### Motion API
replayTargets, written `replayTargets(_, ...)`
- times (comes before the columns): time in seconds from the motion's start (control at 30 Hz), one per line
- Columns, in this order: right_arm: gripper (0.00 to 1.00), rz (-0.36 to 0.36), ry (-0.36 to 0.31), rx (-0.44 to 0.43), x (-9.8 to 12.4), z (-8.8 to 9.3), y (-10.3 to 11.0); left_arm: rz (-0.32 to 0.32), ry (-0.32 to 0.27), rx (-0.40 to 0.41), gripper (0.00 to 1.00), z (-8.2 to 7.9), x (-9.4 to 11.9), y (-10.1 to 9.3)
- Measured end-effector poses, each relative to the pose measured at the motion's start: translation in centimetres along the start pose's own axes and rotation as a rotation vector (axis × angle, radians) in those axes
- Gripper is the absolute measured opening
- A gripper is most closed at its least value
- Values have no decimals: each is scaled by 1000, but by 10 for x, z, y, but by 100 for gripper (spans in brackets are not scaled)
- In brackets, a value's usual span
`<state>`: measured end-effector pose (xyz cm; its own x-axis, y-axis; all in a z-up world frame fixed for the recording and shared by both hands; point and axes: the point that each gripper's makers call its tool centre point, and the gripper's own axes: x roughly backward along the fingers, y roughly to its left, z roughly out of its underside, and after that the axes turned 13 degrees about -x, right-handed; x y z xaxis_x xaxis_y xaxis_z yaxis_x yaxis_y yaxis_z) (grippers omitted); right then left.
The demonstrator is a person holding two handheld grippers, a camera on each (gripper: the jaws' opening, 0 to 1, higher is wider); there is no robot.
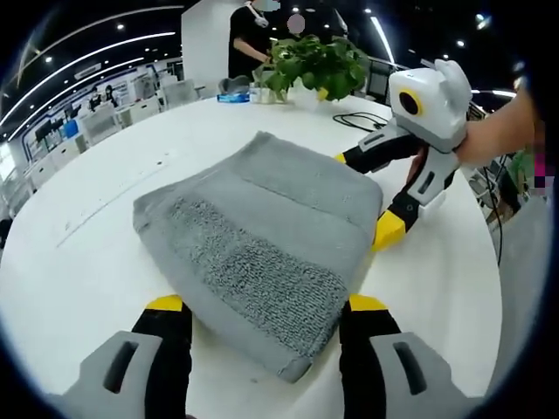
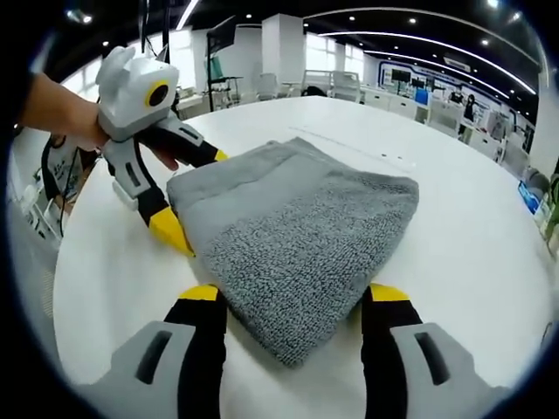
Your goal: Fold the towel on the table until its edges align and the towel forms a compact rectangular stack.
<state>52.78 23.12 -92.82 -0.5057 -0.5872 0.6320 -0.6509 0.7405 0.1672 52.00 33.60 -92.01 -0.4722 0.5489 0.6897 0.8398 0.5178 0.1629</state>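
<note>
A grey towel (image 1: 262,218) lies folded into a thick rectangle on the round white table (image 1: 79,262). My left gripper (image 1: 265,303) is open, its yellow-tipped jaws standing either side of the towel's near corner. Across the towel, my right gripper (image 1: 365,194) is also open and straddles the opposite corner. In the right gripper view the towel (image 2: 297,218) runs between that gripper's own spread jaws (image 2: 293,292), and the left gripper (image 2: 194,194) straddles the far-left corner, held by a hand (image 2: 61,105). Neither gripper pinches the cloth.
A leafy potted plant (image 1: 316,65), a blue-and-white packet (image 1: 233,98) and a black cable (image 1: 362,118) sit at the table's far side, where a person (image 1: 249,35) stands. Bare white tabletop (image 2: 454,262) surrounds the towel. Office desks fill the background.
</note>
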Motion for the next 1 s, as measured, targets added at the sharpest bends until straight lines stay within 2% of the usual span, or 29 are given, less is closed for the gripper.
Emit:
replayTargets(0.2, 62, 6, 2, -4, -2, -1, 4, -1, 2, 0, 70, -3, -1, 4)
replayTargets(0.37, 63, 3, -12, -18, 6, 0, 9, -16, 5, -1, 71, -1, 4, 2)
replayTargets(0.6, 74, -5, -59, -49, 22, -1, 9, -50, -3, -1, 75, -2, 12, 2)
replayTargets(0.9, 82, -13, -90, -72, 38, -8, 16, -114, -28, 22, 82, -8, 34, 1)
replayTargets(1.0, 83, -12, -102, -48, 42, -10, 18, -128, -36, 30, 85, -8, 40, -2)
